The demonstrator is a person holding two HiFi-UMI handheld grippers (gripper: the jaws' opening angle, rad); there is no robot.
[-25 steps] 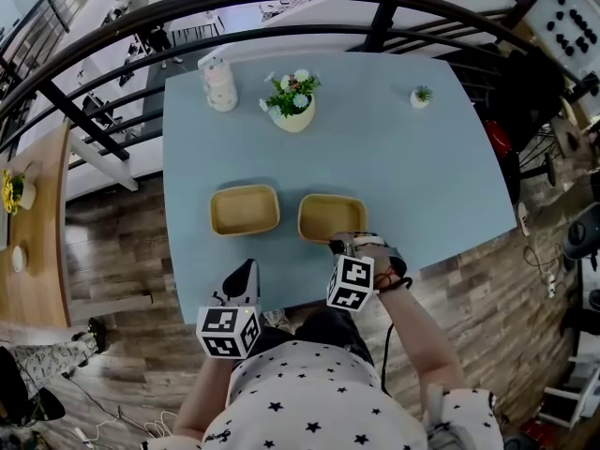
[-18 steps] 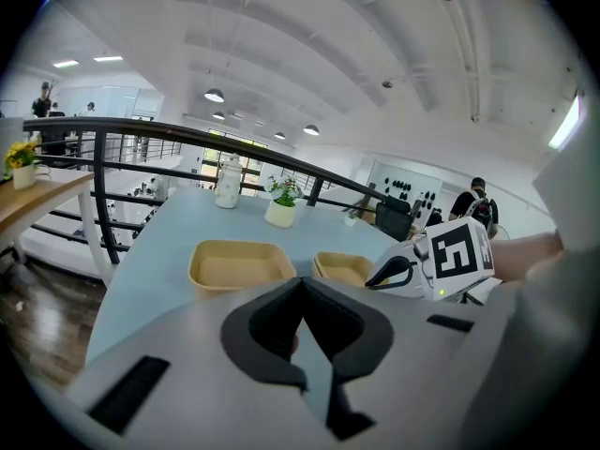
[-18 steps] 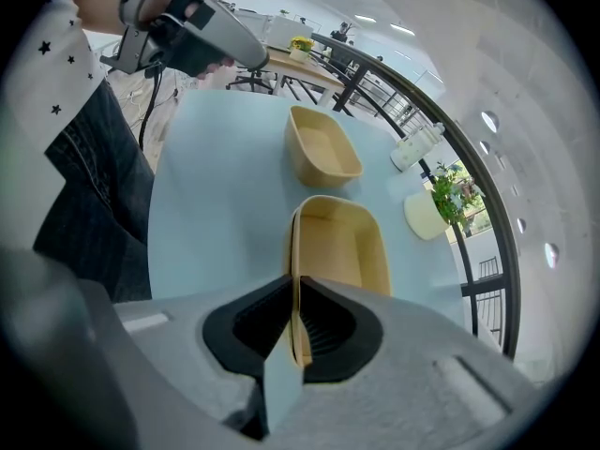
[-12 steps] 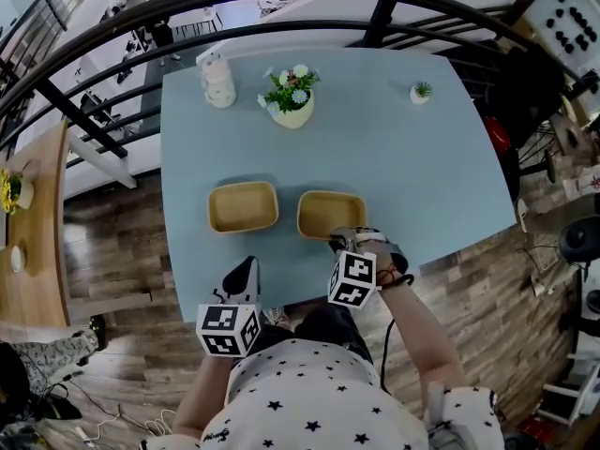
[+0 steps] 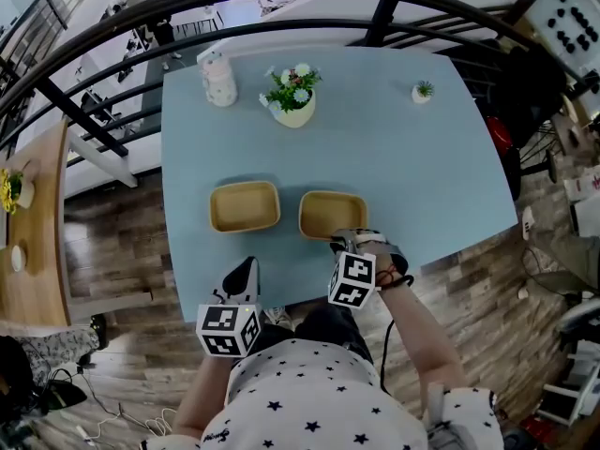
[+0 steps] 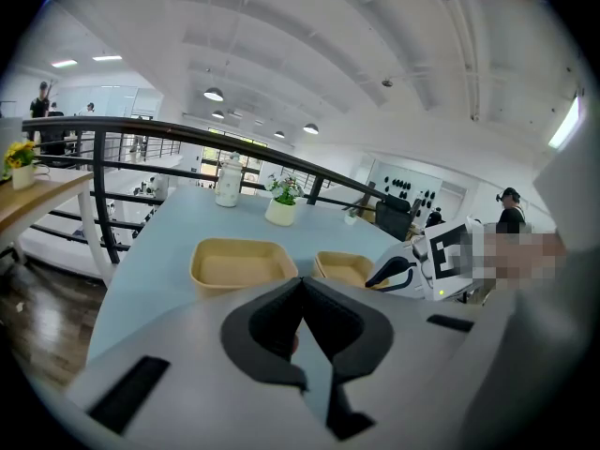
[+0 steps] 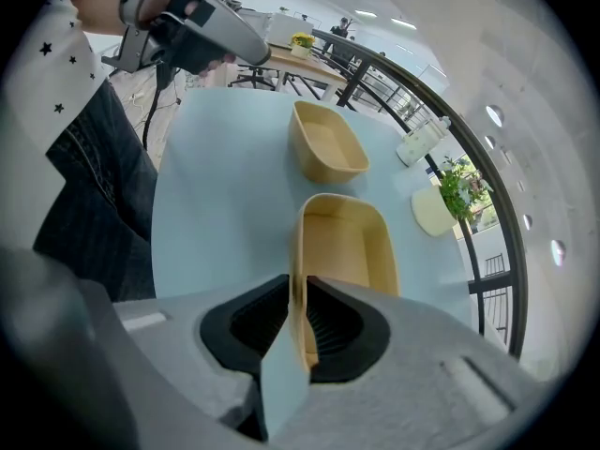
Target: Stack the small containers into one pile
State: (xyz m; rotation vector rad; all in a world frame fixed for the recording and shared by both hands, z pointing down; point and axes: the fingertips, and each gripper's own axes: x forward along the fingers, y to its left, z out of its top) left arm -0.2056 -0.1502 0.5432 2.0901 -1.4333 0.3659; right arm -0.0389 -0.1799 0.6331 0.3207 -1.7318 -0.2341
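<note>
Two shallow tan containers sit side by side on the light blue table: the left container and the right container. My right gripper is shut on the near rim of the right container; in the right gripper view that rim wall runs between the jaws, and the left container lies beyond. My left gripper hovers at the table's front edge, just short of the left container, shut on nothing. In the left gripper view the closed jaws point at both containers.
At the table's far side stand a cream pot of flowers, a white bottle and a tiny potted plant. A black railing curves behind the table. The person's spotted shirt fills the lower part of the head view.
</note>
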